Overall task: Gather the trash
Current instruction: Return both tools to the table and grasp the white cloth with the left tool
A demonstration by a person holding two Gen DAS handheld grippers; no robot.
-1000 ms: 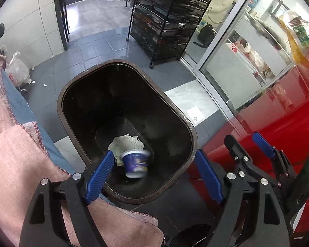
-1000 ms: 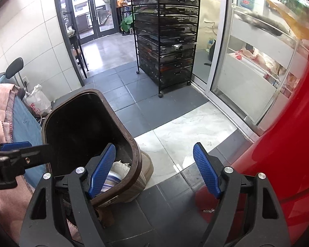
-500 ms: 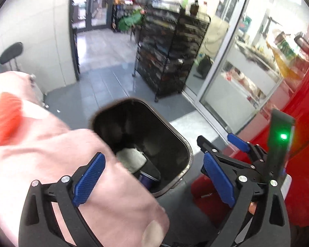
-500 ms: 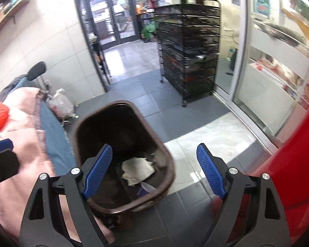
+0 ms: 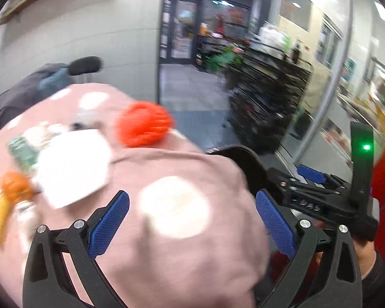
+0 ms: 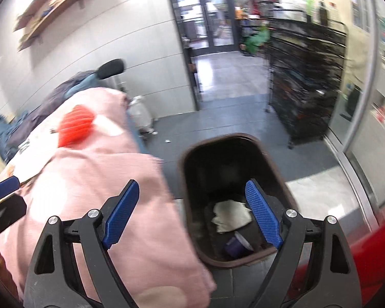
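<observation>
Bin (image 6: pixel 233 205) on the floor right of the pink cloth (image 6: pixel 131 205) already holds a tissue (image 6: pixel 231 217) and a cup (image 6: pixel 237 246); left gripper (image 5: pixel 190 228) and right gripper (image 6: pixel 192 215) both spread, empty; paper (image 5: pixel 71 166) and blurred scraps (image 5: pixel 12 187) on the cloth, far left, look left to collect.

A counter draped in a pink cloth (image 5: pixel 182 251) with pale dots. On the cloth lie a white paper (image 5: pixel 73 166), a red-orange lump (image 5: pixel 143 123), a smaller orange thing (image 5: pixel 15 186) and what may be a green wrapper (image 5: pixel 21 152), all blurred. Beside the counter, a dark bin (image 6: pixel 190 169) stands on the grey tiled floor (image 6: pixel 218 120).
</observation>
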